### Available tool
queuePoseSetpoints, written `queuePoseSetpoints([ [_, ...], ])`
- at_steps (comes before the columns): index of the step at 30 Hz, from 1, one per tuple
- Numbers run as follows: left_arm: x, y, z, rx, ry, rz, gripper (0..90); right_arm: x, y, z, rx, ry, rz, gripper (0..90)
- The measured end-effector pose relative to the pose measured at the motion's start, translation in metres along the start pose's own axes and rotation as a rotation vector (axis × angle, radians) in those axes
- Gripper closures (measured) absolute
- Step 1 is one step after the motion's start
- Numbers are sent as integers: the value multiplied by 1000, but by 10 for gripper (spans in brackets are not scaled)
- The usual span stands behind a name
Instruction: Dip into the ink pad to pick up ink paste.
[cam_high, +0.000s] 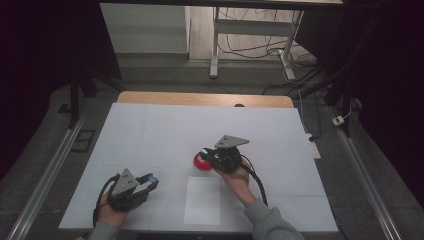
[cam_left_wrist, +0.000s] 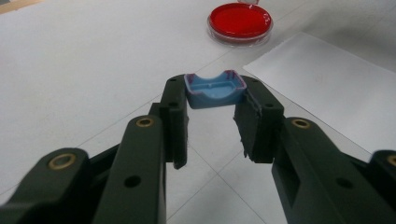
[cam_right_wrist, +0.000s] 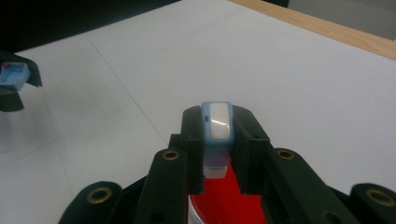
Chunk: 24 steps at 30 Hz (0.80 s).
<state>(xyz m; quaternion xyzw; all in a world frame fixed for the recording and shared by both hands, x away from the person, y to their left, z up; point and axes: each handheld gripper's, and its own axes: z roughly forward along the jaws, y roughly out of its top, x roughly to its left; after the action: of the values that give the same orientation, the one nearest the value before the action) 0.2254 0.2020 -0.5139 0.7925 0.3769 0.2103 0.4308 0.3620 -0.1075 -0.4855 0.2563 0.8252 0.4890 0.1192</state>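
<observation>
A person is working at a white table (cam_high: 150, 135), holding a two-jaw gripper in each hand.

The left gripper (cam_high: 148, 183) is hovering low over the near left part of the table. Its jaws are pinching a small blue cap (cam_left_wrist: 215, 88), a shallow open-sided plastic piece with a faint purple rim, gripped by its two ends right at the jaw tips. In the left gripper view, the cap's hollow side is facing up and back toward the camera.

The right gripper (cam_high: 207, 155) is hovering directly over a round red dish (cam_left_wrist: 240, 22), a shallow clear dish with a red filling. Its jaws are pressed onto a slim pale blue and white holder (cam_right_wrist: 217, 135), held upright between them, with its lower end hanging just above the red surface. Whether that end is touching the dish cannot be told.

Ahead and to the right of the left gripper, a white sheet of paper (cam_high: 202, 201) is lying flat, and the red dish is sitting just beyond it.

Judging by this layout, the cap is already off the holder, and each piece is being held separately. The holder appears to be at the stage of meeting the dish. What seems left is finishing that contact and then bringing the two grippers together to refit the cap.
</observation>
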Motion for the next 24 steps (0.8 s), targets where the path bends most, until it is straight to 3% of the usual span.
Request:
queuePoseSetpoints([
  [24, 1, 0, 0, 0, 4, -5, 650, 3, 4, -21, -35, 15, 16, 751],
])
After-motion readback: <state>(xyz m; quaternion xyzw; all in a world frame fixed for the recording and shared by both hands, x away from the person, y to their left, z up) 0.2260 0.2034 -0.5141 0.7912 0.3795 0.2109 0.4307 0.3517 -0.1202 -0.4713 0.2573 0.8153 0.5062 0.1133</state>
